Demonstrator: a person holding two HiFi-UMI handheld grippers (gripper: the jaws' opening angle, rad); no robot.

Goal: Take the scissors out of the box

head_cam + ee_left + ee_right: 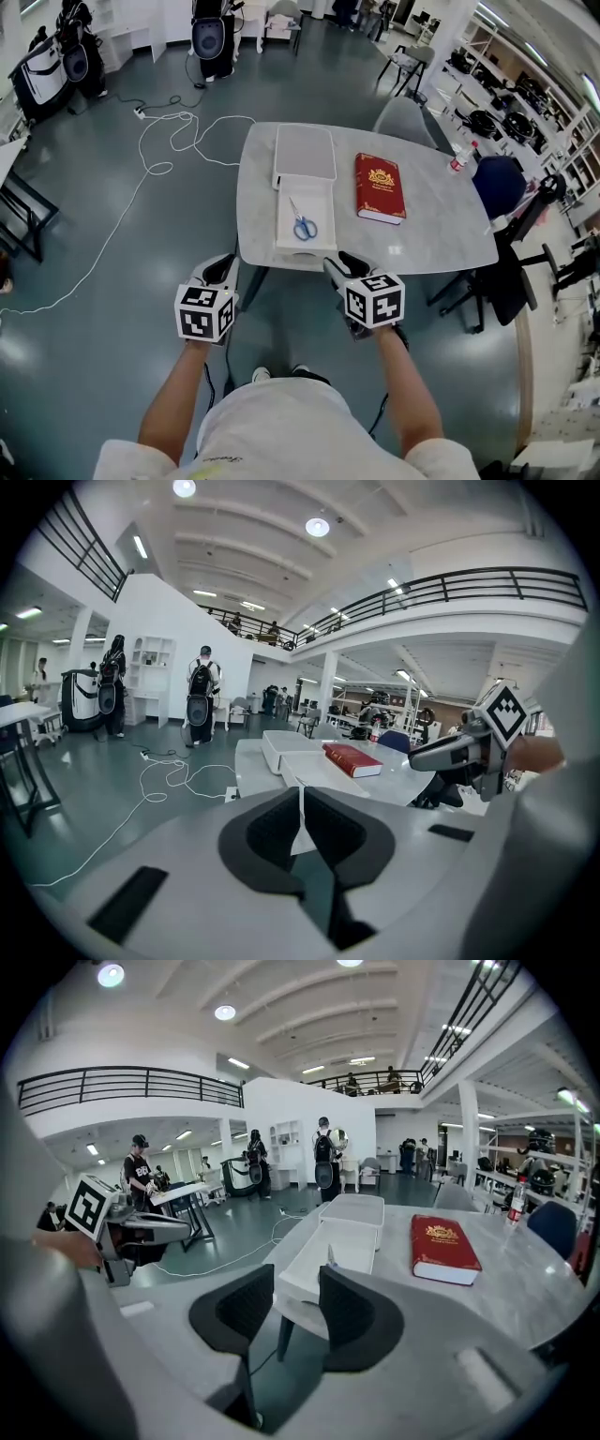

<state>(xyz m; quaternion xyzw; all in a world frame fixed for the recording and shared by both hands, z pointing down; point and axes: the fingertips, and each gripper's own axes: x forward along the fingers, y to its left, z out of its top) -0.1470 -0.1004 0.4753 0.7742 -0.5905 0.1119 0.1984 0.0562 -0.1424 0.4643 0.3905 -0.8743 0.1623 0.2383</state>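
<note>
Your scissors (303, 225), blue-handled, lie flat inside the open white box (281, 211), toward its near end, with the blades pointing away from you. The box stands on the grey table (441, 225) close to the front edge. Its lid (305, 152) lies just beyond its far end, and a red book (380, 187) lies near its right side.

Both your grippers are short of the table's edge, well apart from the scissors. Your right gripper (295, 1290) has its fingers spread wide with nothing between them, and it looks toward the near end of the box. Your left gripper (300, 803) has its fingers all but together and empty, just off the table's near left corner.
</note>
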